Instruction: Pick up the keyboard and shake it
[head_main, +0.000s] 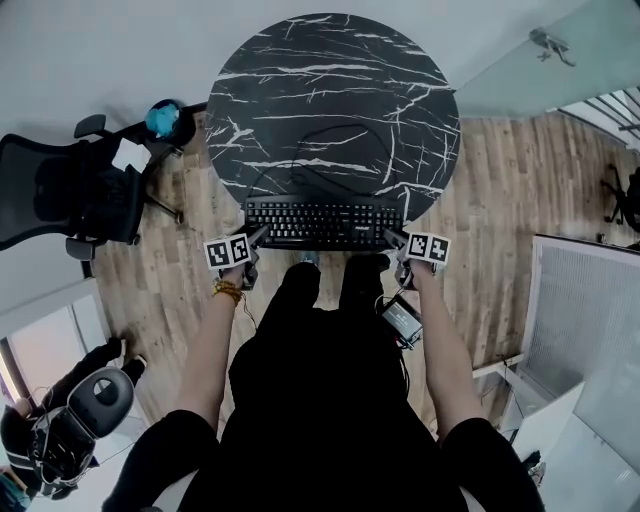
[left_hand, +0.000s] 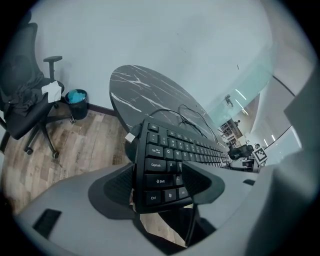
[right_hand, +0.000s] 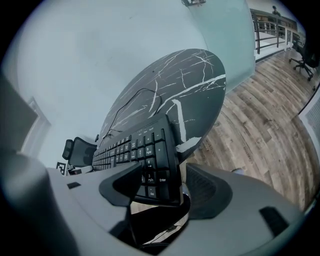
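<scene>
by the table (head_main: 330, 90) edge, keyboard (head_main: 320, 222) clamped at each end, left gripper (head_main: 257, 237), right gripper (head_main: 393, 239)

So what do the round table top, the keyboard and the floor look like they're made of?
Table top: looks like black marble or a marble-look laminate, white veins, slight sheen.
Keyboard: probably black matte plastic, moulded keys with white legends.
Floor: wood or wood-look planks, visible grain and seams.

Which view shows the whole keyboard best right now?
Head view: the keyboard shows end to end. The left gripper view shows mainly its Ctrl-Shift end, the right gripper view its number-pad end, both foreshortened.
</scene>
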